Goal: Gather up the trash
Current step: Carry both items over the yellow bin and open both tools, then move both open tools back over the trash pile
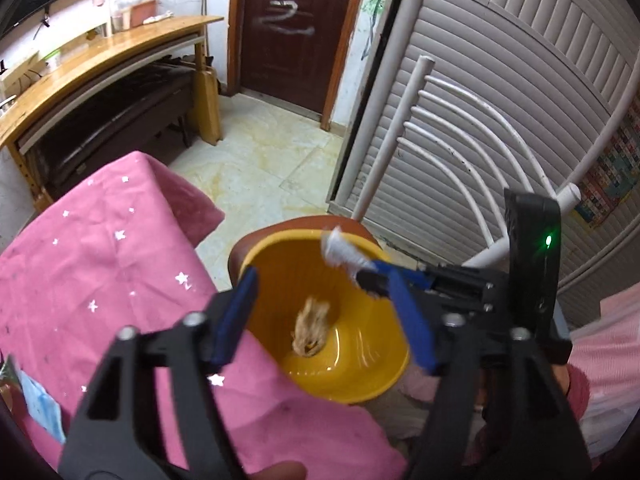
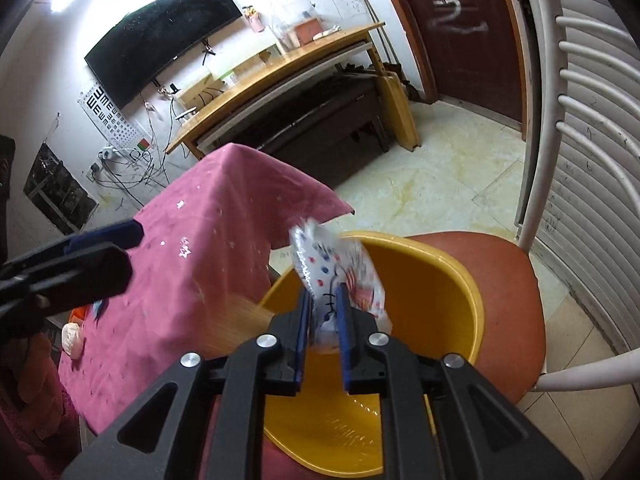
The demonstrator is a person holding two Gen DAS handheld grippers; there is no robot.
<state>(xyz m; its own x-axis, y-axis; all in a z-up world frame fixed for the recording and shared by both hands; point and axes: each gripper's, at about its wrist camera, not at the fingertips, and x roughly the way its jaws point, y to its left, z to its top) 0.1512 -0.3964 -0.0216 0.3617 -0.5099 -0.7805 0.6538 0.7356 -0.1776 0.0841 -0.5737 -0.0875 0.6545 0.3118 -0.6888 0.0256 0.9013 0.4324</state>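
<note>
Left gripper (image 1: pixel 324 312): tilted steeply down over the yellow bin (image 1: pixel 384 372), its blue-padded jaws spread wide with nothing pressed between them.
Brown scrap (image 1: pixel 309 327): a blurred, crumpled tan piece seen inside the bin, between the open left jaws; whether it is in the air or lying on the bottom cannot be told.
Right gripper (image 2: pixel 325 320): angled down and forward above the near rim of the bin, jaws nearly together, with a white printed wrapper (image 2: pixel 340 268) between the blue pads.
Wrapper: crinkled plastic with red and blue marks, standing up out of the jaw tips over the bin's mouth; in the left wrist view only its white end shows at the tip of the right gripper.
Yellow bin: sits on the red-brown seat of a white chair (image 2: pixel 536 184), just right of the table edge, mouth open upward.
Table: covered with a pink cloth with white stars (image 1: pixel 100 256), to the left of the bin; the cloth's corner hangs near the bin's rim.
Left gripper in the right wrist view: its dark body comes in from the left edge over the pink cloth.
Person: a pink striped sleeve (image 1: pixel 608 360) shows at the right edge behind the right gripper.
Far side: a wooden desk (image 2: pixel 280 76), a dark red door (image 1: pixel 292 28) and a tiled floor.
</note>
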